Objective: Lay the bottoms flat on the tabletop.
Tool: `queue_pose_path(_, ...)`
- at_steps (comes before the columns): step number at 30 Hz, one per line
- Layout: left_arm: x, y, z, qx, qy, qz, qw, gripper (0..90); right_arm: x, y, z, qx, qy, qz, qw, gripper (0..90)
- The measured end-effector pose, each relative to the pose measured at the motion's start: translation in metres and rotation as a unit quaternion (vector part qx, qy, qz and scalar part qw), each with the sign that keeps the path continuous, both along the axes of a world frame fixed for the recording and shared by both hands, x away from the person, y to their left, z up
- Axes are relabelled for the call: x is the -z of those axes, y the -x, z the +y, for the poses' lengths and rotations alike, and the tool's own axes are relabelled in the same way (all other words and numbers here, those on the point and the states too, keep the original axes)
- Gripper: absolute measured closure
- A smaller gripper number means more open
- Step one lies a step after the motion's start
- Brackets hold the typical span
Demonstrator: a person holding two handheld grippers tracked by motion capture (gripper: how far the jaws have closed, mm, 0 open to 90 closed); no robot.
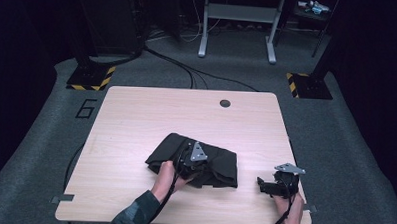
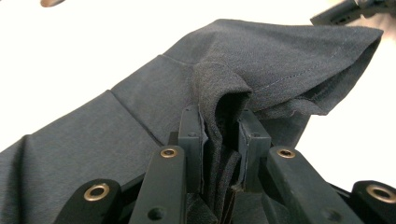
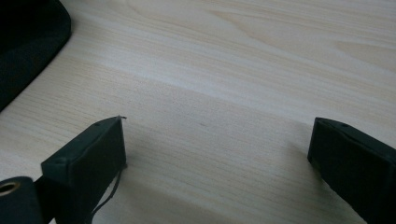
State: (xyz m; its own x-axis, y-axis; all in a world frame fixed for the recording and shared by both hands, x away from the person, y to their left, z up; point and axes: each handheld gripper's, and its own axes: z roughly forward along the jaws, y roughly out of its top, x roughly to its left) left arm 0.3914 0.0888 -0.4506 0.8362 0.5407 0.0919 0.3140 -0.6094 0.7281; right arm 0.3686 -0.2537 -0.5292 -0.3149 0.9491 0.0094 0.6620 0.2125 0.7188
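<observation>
Left gripper [image 2: 219, 140] clamping dark cloth [image 2: 261, 60]

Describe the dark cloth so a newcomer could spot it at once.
On the pale wooden table, look near the front edge, just left of centre. The dark cloth lies crumpled there, a fold pinched in the left claw; it is the only soft thing on the table.
</observation>
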Motion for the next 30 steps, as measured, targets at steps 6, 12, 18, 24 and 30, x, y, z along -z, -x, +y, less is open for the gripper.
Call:
queue_pose_path(6, -0.010, -0.004, 0.013, -0.020, 0.012, -0.014, 0.9996, 75.7, 0.000, 0.000, 0.000, -0.001, 0.002, -0.001, 1.0000, 3.7)
queue_pose_path(12, -0.020, -0.008, 0.030, -0.044, 0.034, -0.023, 0.9982, 75.8, 0.000, 0.000, 0.000, -0.002, 0.002, -0.001, 1.0000, 3.7)
queue_pose_path(18, -0.034, -0.009, 0.043, -0.063, 0.049, -0.046, 0.9958, 76.0, 0.000, 0.000, 0.000, -0.001, 0.002, 0.000, 1.0000, 3.7)
queue_pose_path(24, -0.045, -0.008, 0.060, -0.080, 0.056, -0.064, 0.9931, 76.2, 0.000, 0.000, 0.000, -0.001, 0.001, 0.000, 1.0000, 3.7)
queue_pose_path(30, -0.054, -0.007, 0.078, -0.104, 0.072, -0.082, 0.9885, 76.8, 0.000, 0.000, 0.000, -0.002, 0.002, 0.000, 1.0000, 3.7)
